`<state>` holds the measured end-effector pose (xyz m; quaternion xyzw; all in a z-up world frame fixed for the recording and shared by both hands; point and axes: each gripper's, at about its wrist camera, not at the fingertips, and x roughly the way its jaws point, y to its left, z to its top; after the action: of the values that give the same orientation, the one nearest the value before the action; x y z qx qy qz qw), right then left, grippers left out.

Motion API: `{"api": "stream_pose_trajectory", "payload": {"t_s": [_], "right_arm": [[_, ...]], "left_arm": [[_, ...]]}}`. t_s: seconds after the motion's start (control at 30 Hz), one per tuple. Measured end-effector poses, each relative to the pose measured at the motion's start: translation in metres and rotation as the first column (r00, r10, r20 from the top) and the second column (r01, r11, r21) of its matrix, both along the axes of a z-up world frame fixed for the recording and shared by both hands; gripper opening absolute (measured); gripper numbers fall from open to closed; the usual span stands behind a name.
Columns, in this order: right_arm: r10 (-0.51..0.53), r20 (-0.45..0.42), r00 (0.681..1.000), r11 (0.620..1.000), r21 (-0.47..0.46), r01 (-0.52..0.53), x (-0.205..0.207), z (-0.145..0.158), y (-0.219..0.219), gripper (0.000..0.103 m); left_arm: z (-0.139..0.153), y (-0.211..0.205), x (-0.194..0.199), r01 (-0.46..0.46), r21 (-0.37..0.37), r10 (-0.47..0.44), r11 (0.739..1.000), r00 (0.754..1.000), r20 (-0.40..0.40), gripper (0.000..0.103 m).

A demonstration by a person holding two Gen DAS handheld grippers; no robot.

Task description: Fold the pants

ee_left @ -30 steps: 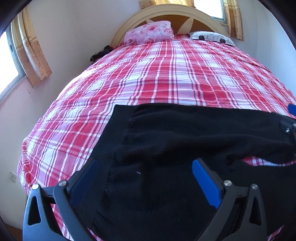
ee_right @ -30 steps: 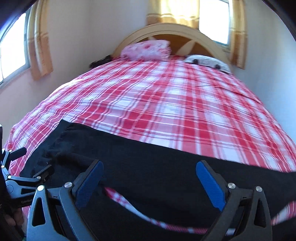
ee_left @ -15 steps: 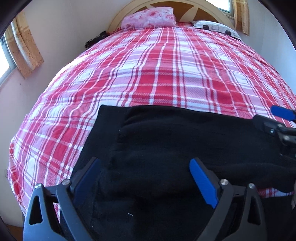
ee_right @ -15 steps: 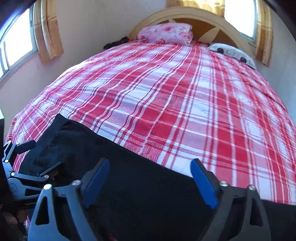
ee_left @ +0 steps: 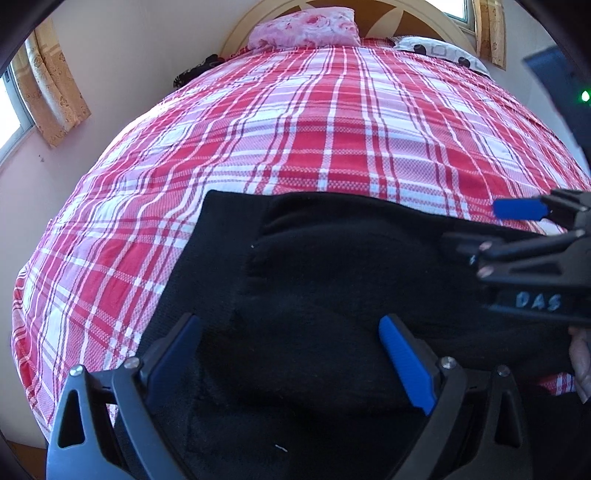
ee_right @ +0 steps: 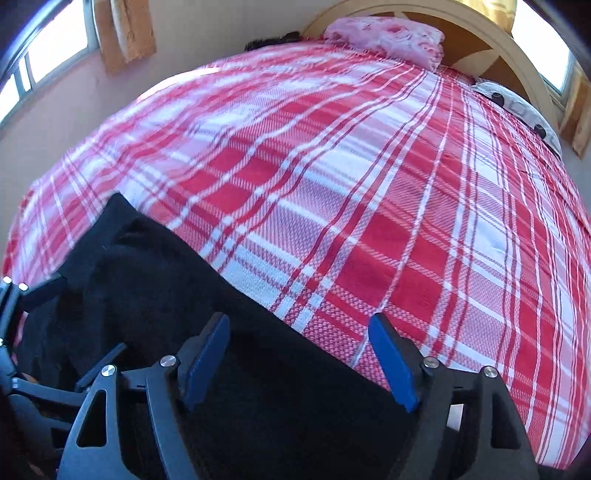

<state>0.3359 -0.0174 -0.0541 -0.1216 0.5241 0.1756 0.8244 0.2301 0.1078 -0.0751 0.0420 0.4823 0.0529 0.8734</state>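
Black pants lie across the near end of a bed with a red and white plaid cover. The same pants fill the lower left of the right wrist view. My left gripper is open, its blue pads spread over the black cloth. My right gripper is open over the pants' far edge, where cloth meets the plaid cover. The right gripper also shows at the right of the left wrist view. The left gripper shows at the left edge of the right wrist view.
A pink flowered pillow and a white patterned pillow lie against the curved wooden headboard. A dark item sits at the bed's far left corner. Curtained windows flank the bed.
Both grippers have moved forward and lower over the pants. The right gripper has come much closer to the left one.
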Motion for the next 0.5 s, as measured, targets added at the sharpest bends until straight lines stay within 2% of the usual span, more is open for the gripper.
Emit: {"api": "stream_pose_trajectory", "payload": {"t_s": [0.07, 0.13, 0.17, 0.23, 0.27, 0.3, 0.4, 0.5], "right_arm": [[0.006, -0.006, 1.0, 1.0, 0.001, -0.006, -0.002, -0.004, 0.002, 0.078], [0.038, -0.022, 0.999, 0.998, 0.043, -0.037, -0.004, -0.003, 0.001, 0.06], [0.059, -0.046, 0.997, 0.995, 0.089, -0.054, -0.005, -0.002, 0.0, 0.043], [0.072, -0.051, 0.996, 0.994, 0.085, -0.067, -0.008, 0.0, 0.004, 0.032], [0.087, -0.054, 0.995, 0.992, 0.092, -0.082, -0.01, 0.001, 0.005, 0.02], [0.095, -0.053, 0.994, 0.992, 0.092, -0.09, -0.012, 0.002, 0.007, 0.014], [0.103, -0.019, 0.995, 0.993, 0.067, -0.101, -0.022, 0.007, 0.01, 0.007], [0.083, 0.015, 0.996, 0.989, 0.119, -0.084, -0.029, 0.018, 0.004, 0.006]], "left_arm": [[-0.001, 0.0, 0.0, 0.002, -0.001, -0.002, 1.0, 1.0, -0.001, 0.1], [-0.001, 0.001, 0.0, 0.003, -0.005, -0.003, 1.0, 1.0, 0.0, 0.099], [-0.001, 0.001, 0.0, 0.003, -0.007, -0.003, 1.0, 1.0, 0.0, 0.099], [-0.001, 0.001, 0.0, 0.004, -0.004, -0.004, 1.0, 1.0, 0.001, 0.099], [0.0, 0.001, 0.0, 0.004, -0.004, -0.004, 1.0, 1.0, 0.0, 0.099], [0.0, 0.002, 0.0, 0.003, -0.003, -0.003, 1.0, 1.0, 0.001, 0.099], [0.004, 0.005, -0.004, 0.004, 0.001, -0.004, 1.0, 1.0, 0.005, 0.099], [0.012, 0.014, -0.016, 0.016, -0.018, -0.015, 1.0, 1.0, 0.021, 0.099]]}}
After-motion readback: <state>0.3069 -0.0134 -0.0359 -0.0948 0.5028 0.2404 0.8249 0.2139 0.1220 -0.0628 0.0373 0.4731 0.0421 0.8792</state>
